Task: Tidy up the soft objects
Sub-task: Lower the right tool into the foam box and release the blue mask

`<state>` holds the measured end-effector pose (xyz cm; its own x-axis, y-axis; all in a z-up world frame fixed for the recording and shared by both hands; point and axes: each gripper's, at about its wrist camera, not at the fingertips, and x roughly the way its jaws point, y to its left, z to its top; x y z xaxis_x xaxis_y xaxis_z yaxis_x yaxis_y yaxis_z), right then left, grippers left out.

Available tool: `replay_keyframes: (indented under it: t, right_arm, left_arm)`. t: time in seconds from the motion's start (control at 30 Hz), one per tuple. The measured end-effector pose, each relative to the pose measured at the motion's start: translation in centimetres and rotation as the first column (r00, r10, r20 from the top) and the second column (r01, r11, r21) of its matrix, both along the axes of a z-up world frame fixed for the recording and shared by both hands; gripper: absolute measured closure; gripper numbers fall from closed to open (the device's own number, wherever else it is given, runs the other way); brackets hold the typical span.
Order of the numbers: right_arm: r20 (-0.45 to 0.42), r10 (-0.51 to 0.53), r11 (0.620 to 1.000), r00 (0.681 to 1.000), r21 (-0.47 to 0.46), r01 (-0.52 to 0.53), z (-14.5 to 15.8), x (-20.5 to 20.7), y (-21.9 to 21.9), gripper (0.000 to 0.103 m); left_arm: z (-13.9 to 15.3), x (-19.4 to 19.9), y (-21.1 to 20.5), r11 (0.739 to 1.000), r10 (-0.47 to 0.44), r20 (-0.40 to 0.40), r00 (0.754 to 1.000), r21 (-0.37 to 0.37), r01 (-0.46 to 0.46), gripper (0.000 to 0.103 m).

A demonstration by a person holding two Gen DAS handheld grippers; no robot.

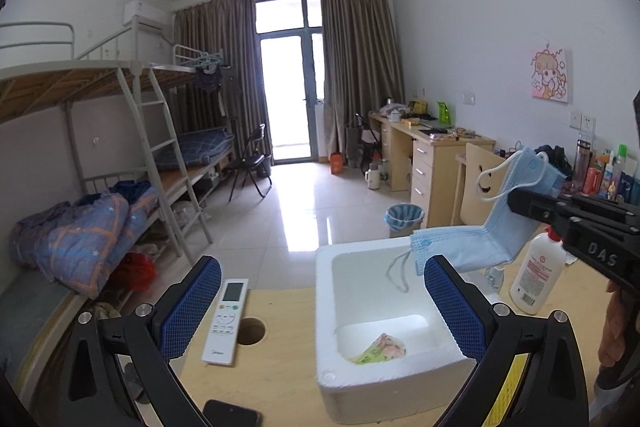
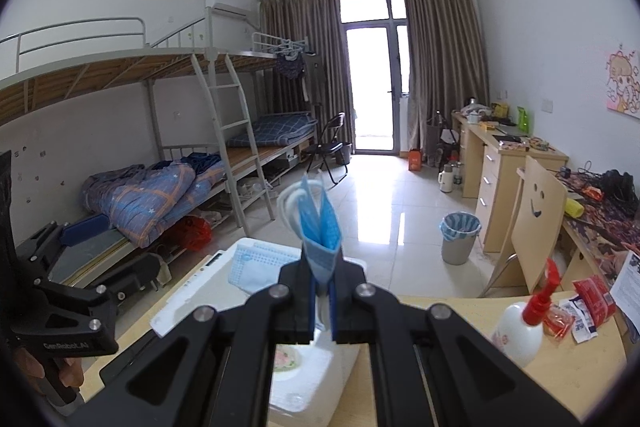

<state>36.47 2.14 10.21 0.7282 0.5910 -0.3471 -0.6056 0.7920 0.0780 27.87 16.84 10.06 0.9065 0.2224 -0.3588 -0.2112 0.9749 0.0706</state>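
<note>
A white foam box stands on the wooden table, and it also shows in the right wrist view. A small floral packet lies in its lower compartment. My right gripper is shut on a blue face mask with white ear loops. In the left wrist view the mask hangs over the box's far right side, held by the right gripper. My left gripper is open and empty, its blue pads either side of the box's near edge.
A white remote lies left of the box beside a round hole in the table. A dark phone lies at the near edge. A white bottle with red pump and red packets sit to the right.
</note>
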Motion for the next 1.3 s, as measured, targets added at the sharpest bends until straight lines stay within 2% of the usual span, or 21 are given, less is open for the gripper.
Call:
replay_keyframes:
  t: [0.4,0.53,0.67,0.7,0.77,0.8,0.83,0.93,1.3]
  right_arm:
    - [-0.025,0.052,0.998,0.998,-0.028,-0.052,-0.5,0.6,2.3,0.096]
    - [-0.045,0.061,0.997,0.997,-0.043,-0.063,-0.9,1.1,2.9,0.096]
    - [-0.058,0.055,0.996,0.997,-0.061,-0.059,-1.3,1.5,3.4,0.095]
    - [-0.060,0.047,0.997,0.997,-0.064,-0.050,-1.5,1.7,3.4,0.092]
    - [-0.069,0.051,0.996,0.996,-0.070,-0.056,-1.6,1.6,3.8,0.070]
    - [-0.074,0.049,0.996,0.996,-0.076,-0.055,-1.8,1.7,3.8,0.045]
    - [-0.074,0.043,0.996,0.996,-0.077,-0.049,-1.8,1.7,3.9,0.031]
    - [-0.071,0.048,0.997,0.996,-0.057,-0.052,-1.7,1.4,3.5,0.028]
    - [-0.066,0.041,0.997,0.997,-0.069,-0.045,-1.1,0.7,3.0,0.028]
  left_arm:
    - [0.0,-1.7,0.9,1.000,0.030,0.018,0.999,0.005,-0.030,0.001]
    - [-0.2,-1.6,1.5,0.999,0.037,0.010,0.999,-0.033,-0.037,0.001]
    - [-0.3,-1.8,1.7,0.998,0.048,0.014,0.999,-0.035,-0.047,0.001]
    - [-0.4,-1.9,1.7,0.998,0.046,0.013,0.999,-0.036,-0.045,0.001]
    - [-0.6,-1.9,1.6,0.999,0.043,0.014,0.999,-0.031,-0.043,0.001]
    - [-0.6,-1.9,1.5,0.999,0.042,0.014,0.999,-0.031,-0.041,0.001]
    - [-0.6,-1.9,1.5,0.999,0.041,0.015,0.999,-0.034,-0.040,0.001]
    - [-0.6,-1.9,1.6,0.999,0.041,0.011,0.999,-0.034,-0.040,0.001]
    - [-0.3,-2.2,0.8,0.999,0.033,0.008,0.999,-0.036,-0.033,0.001]
